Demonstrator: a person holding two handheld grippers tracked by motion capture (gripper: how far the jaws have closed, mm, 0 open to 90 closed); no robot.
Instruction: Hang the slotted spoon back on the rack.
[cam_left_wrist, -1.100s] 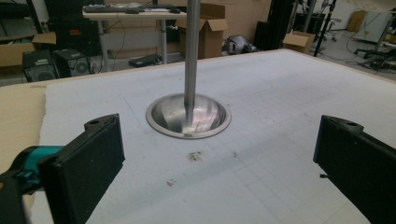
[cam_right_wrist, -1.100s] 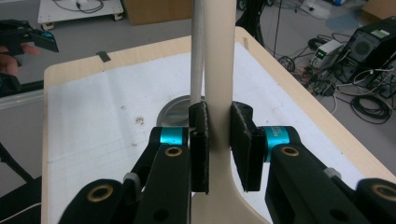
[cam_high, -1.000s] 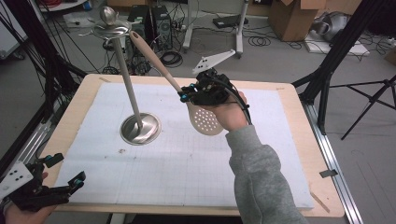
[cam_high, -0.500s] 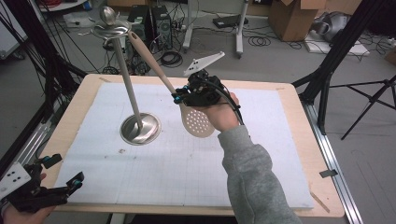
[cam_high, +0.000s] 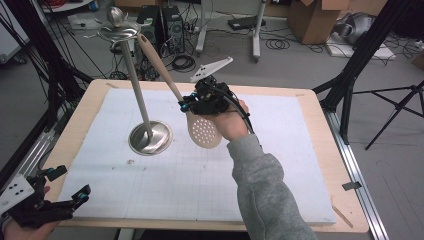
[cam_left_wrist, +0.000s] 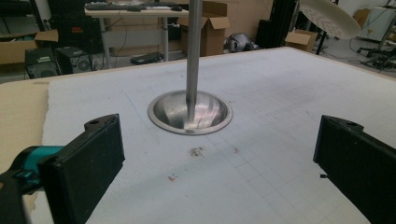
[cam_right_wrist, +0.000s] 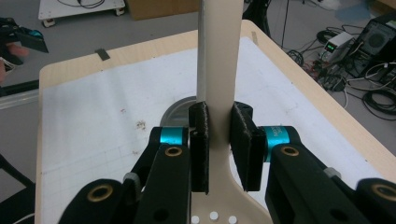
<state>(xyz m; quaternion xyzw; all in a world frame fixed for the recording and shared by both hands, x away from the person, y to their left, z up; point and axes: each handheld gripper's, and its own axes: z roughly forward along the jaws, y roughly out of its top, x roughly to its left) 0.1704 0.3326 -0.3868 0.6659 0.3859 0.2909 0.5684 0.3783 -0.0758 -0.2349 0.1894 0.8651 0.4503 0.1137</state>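
My right gripper (cam_high: 189, 106) is shut on the neck of a beige slotted spoon (cam_high: 204, 131), held above the white mat. Its long handle slants up and left, and the tip lies close to the hooked top (cam_high: 117, 31) of a metal stand. In the right gripper view the pads (cam_right_wrist: 201, 140) clamp the flat handle (cam_right_wrist: 219, 60) from both sides. The stand's round base (cam_high: 150, 138) rests on the mat just left of the spoon's head. My left gripper (cam_high: 72, 181) is open and empty at the table's near left corner, facing the stand base (cam_left_wrist: 190, 112).
A white gridded mat (cam_high: 280, 165) covers most of the wooden table (cam_high: 320, 125). Black frame legs and a tripod stand around the table, with cables, boxes and computer cases on the floor behind. The spoon's head (cam_left_wrist: 329, 16) hangs at the top right of the left gripper view.
The right gripper has carried the spoon leftward and slightly down, toward the stand. The left gripper has stayed put.
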